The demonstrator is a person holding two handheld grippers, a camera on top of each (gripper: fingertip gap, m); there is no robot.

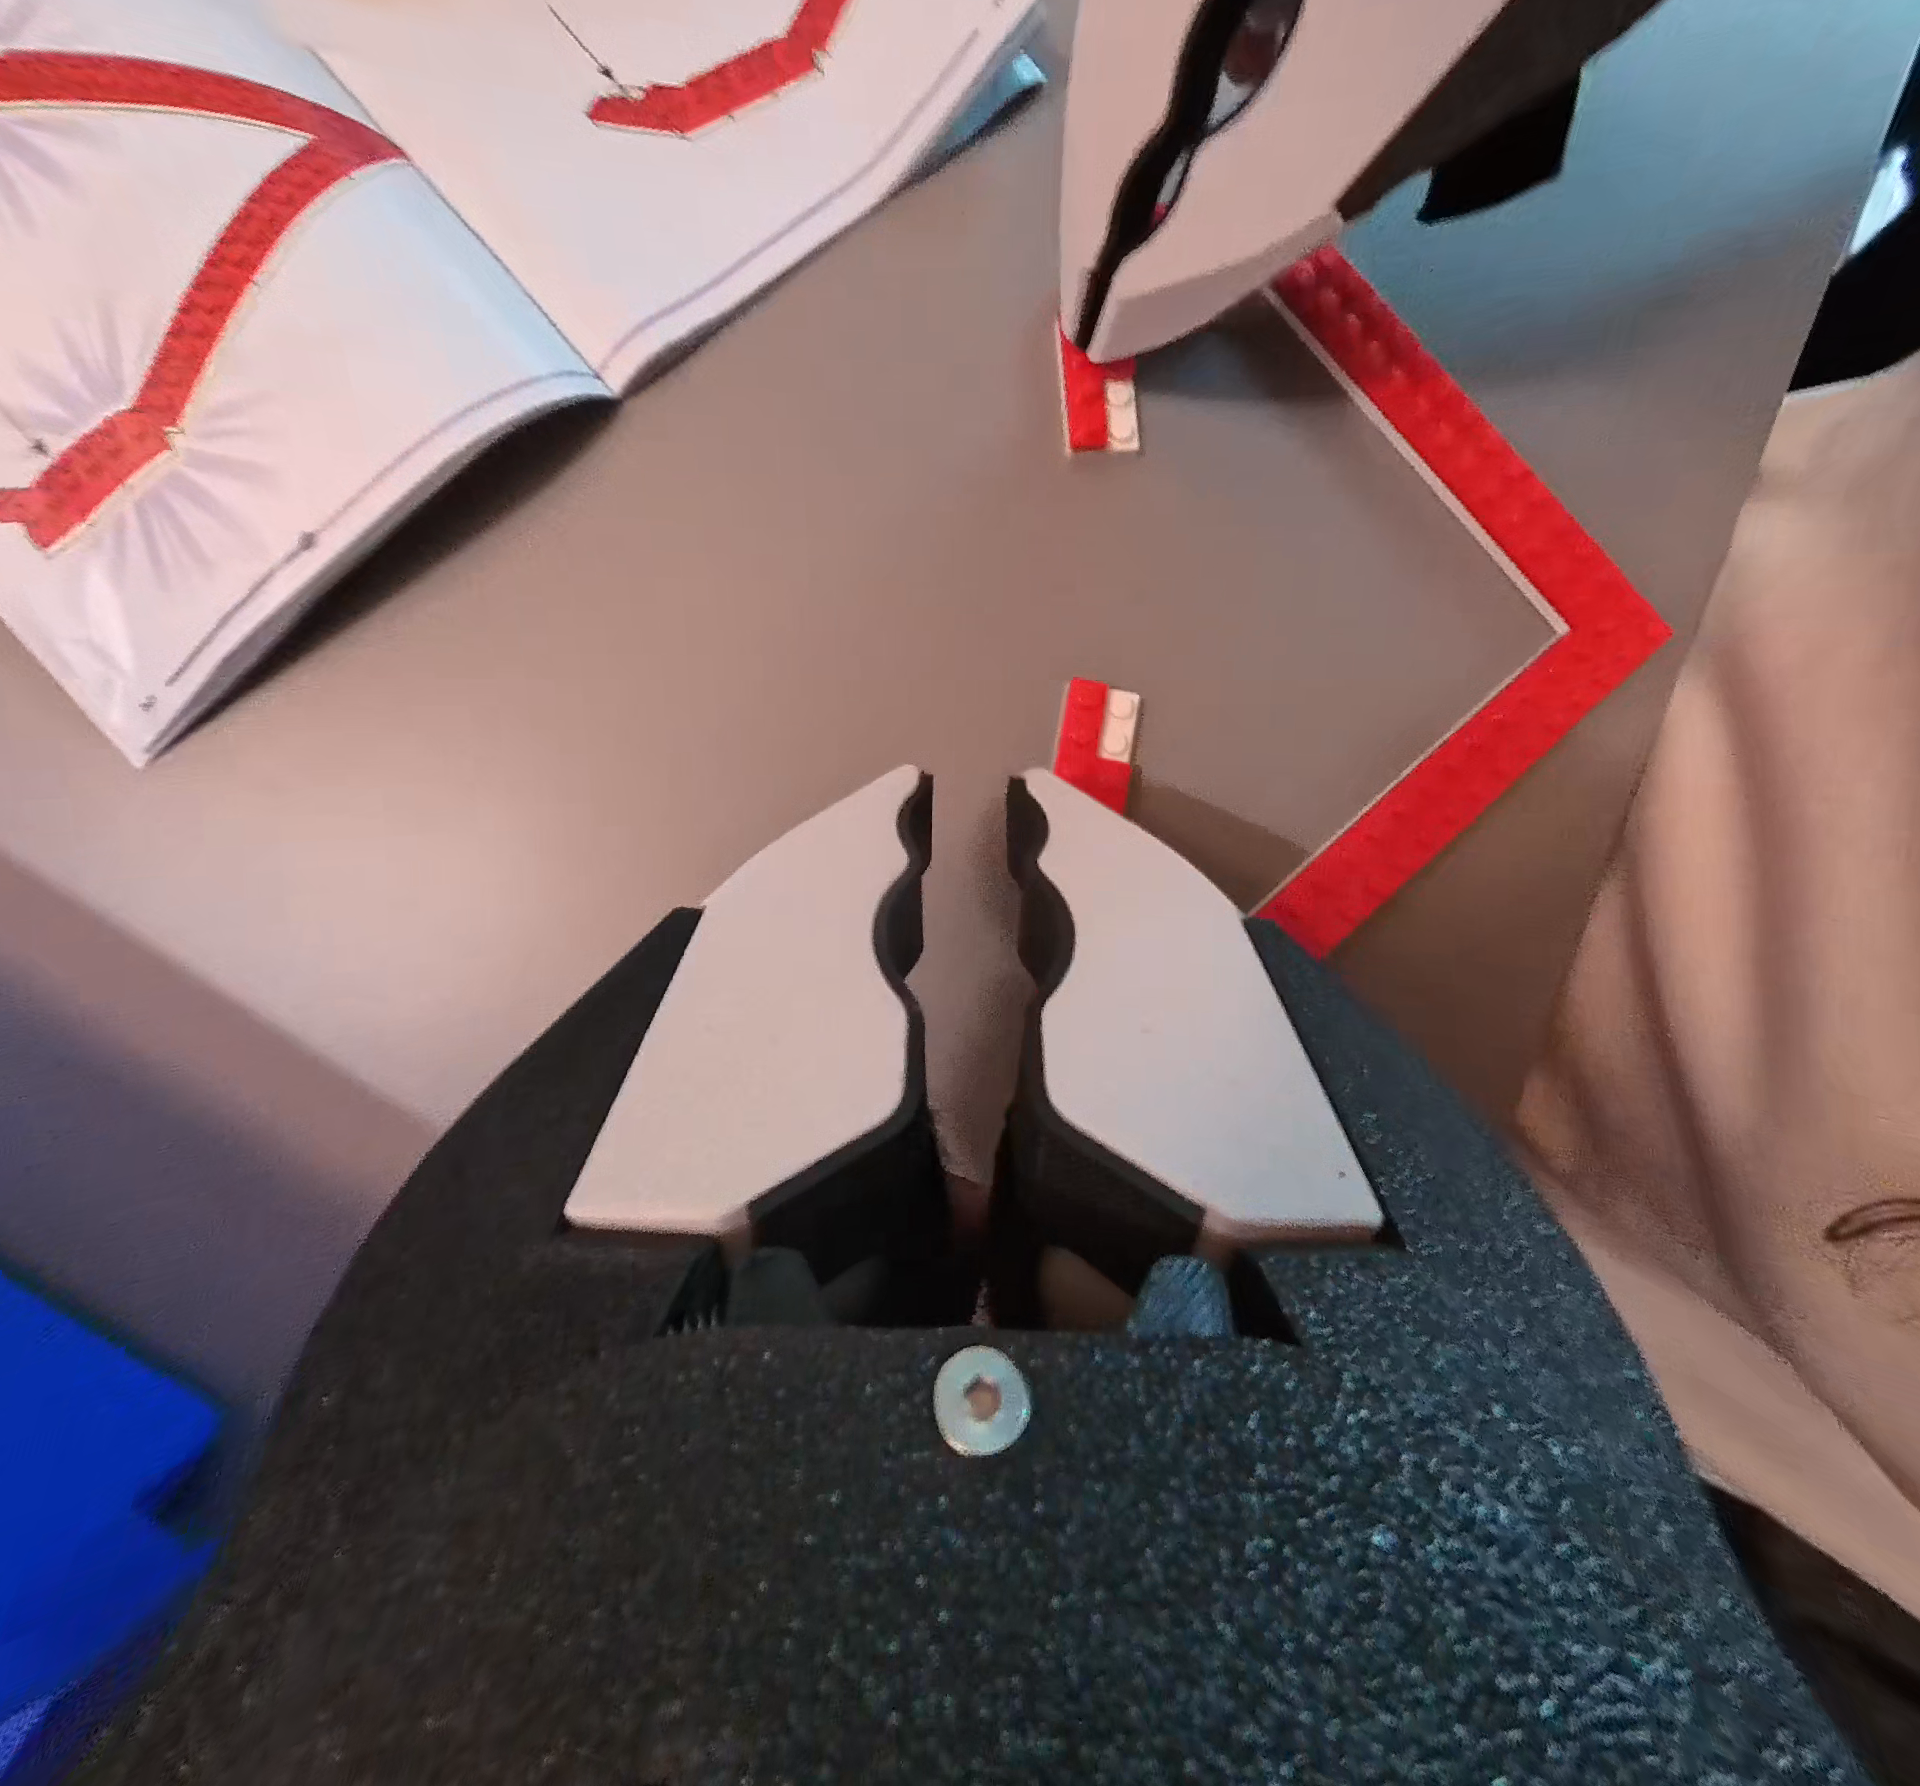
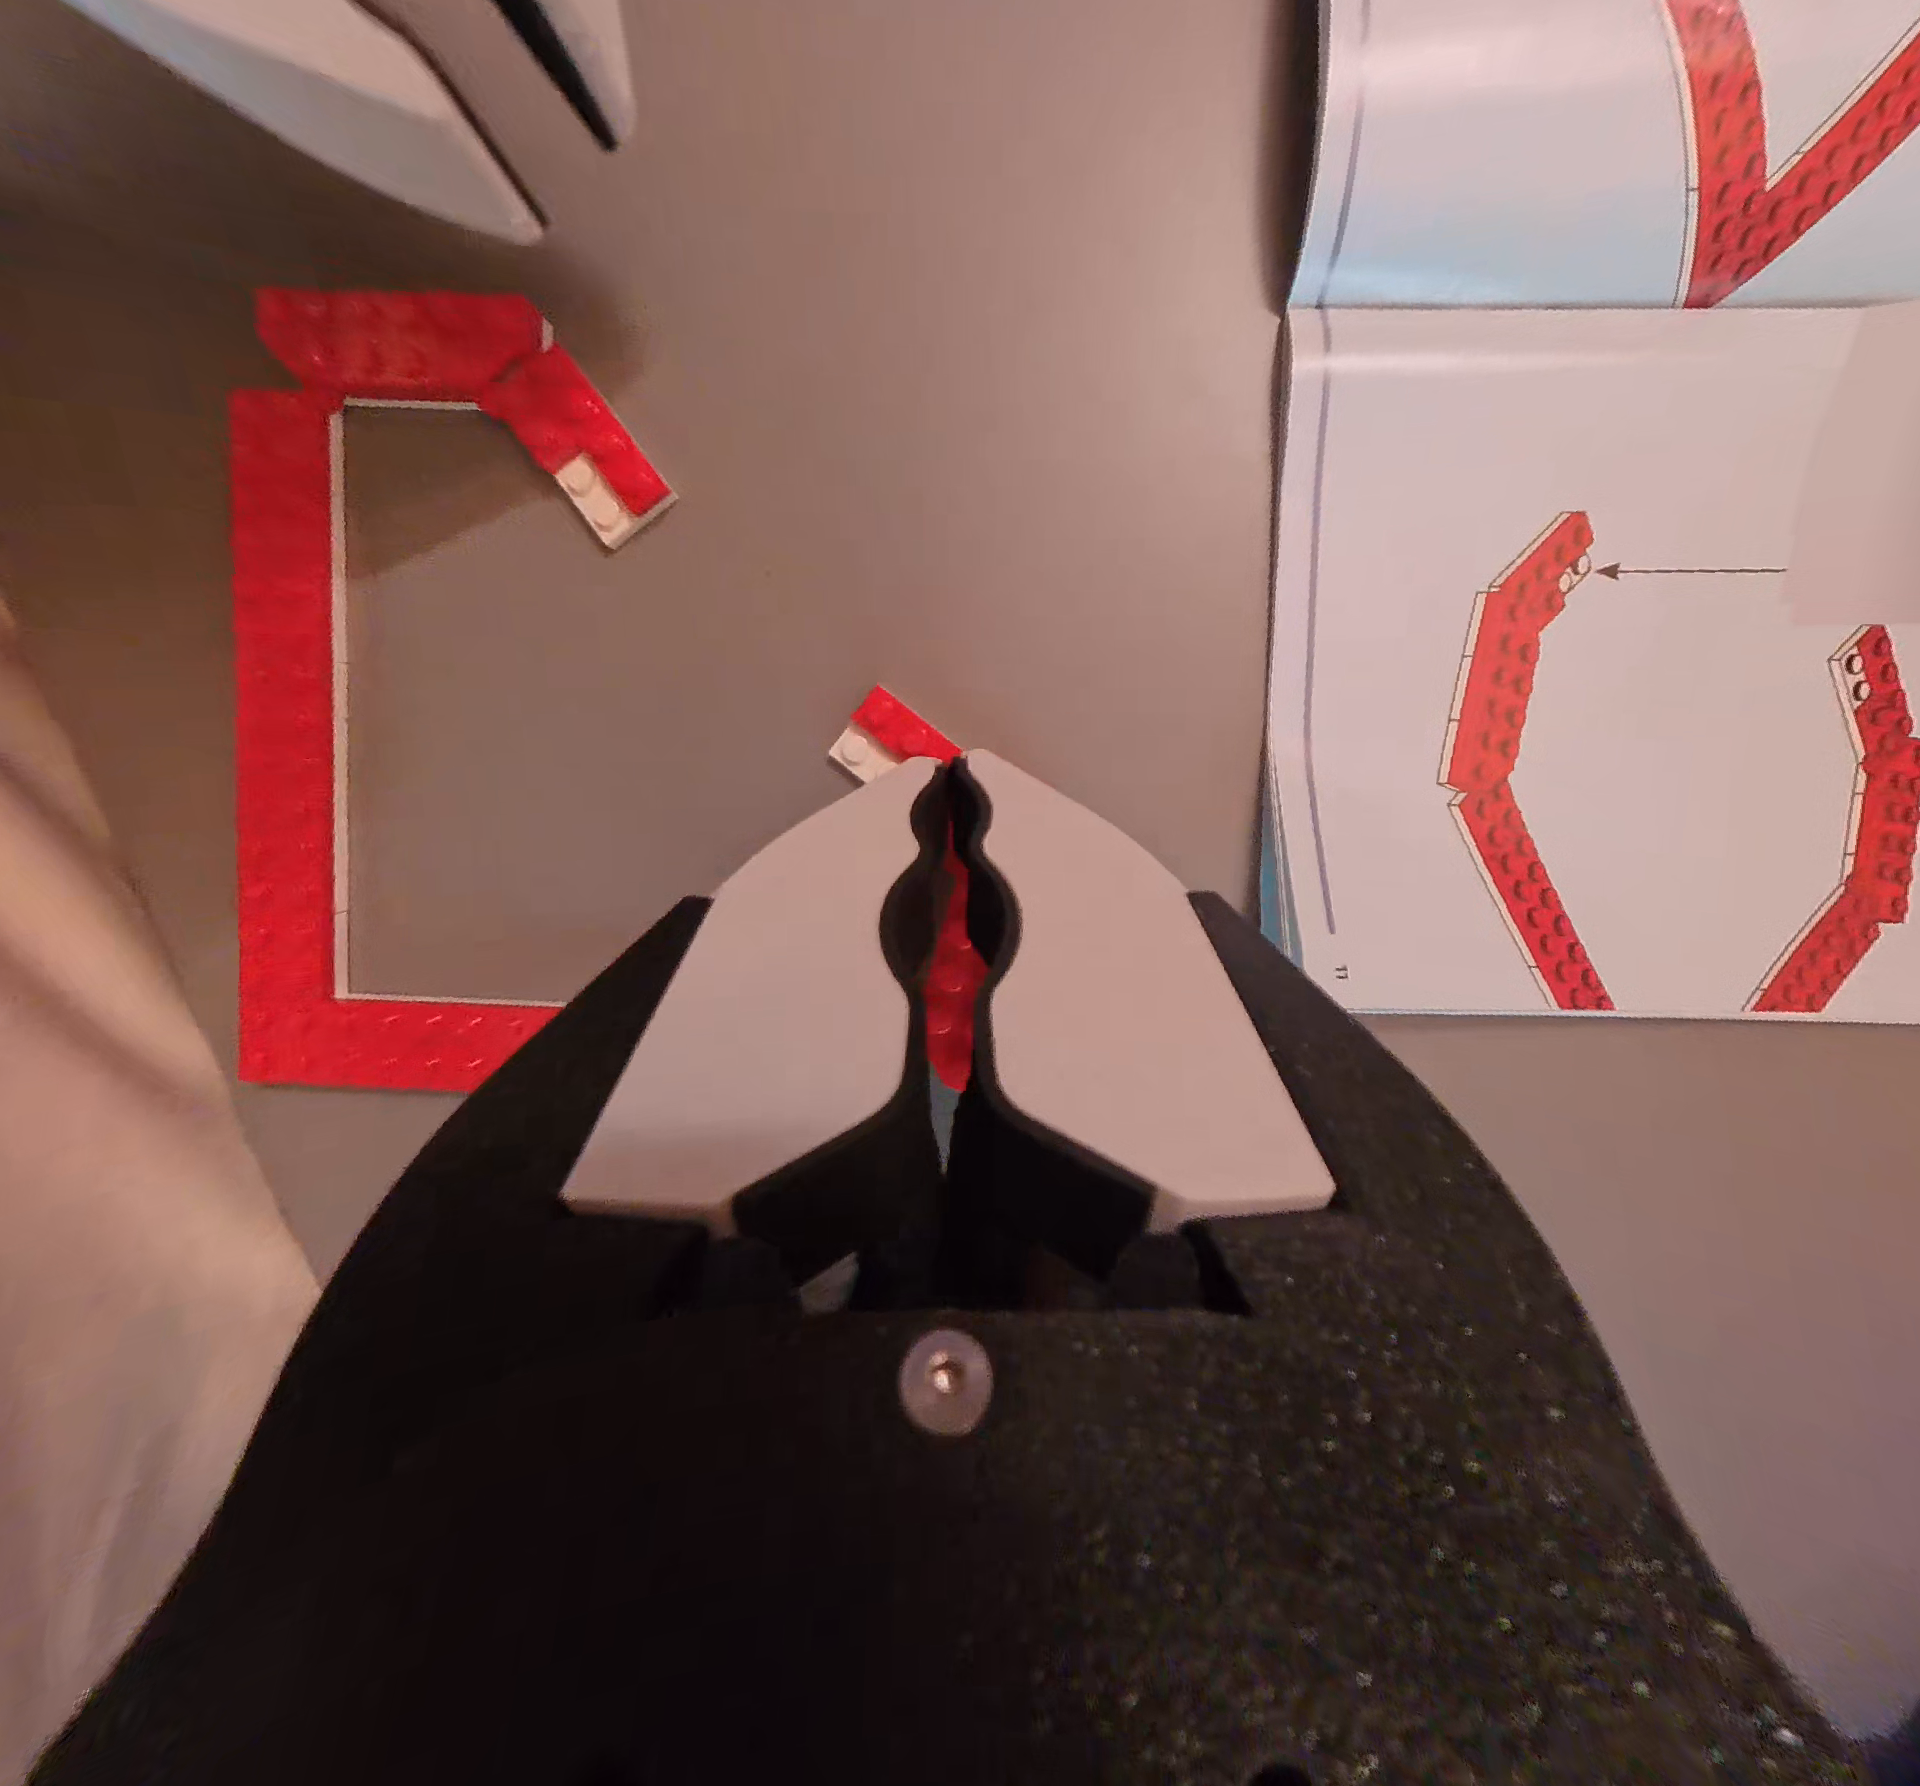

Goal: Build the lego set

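Note:
A red Lego frame point(image 1: 1507, 489) of thin plates with a white inner edge lies on the grey table point(image 1: 779, 541). It bends in a V, and its two short arms end in small white plates. My right gripper point(image 2: 954, 768) is shut on one arm point(image 2: 956, 967) near its white-tipped end point(image 2: 857, 749). In the left wrist view it point(image 1: 1091, 334) comes down from the top onto that arm. My left gripper point(image 1: 966, 786) is open and empty, with its tips just left of the other arm's end point(image 1: 1101, 739). It also shows in the right wrist view point(image 2: 571, 183), above the frame point(image 2: 286, 697).
An open instruction booklet point(image 1: 416, 282) with pictures of red strips lies beyond the frame; it also shows in the right wrist view point(image 2: 1558, 593). A blue object point(image 1: 83, 1476) sits at the lower left. A person's beige clothing point(image 1: 1766, 905) borders the frame's outer side.

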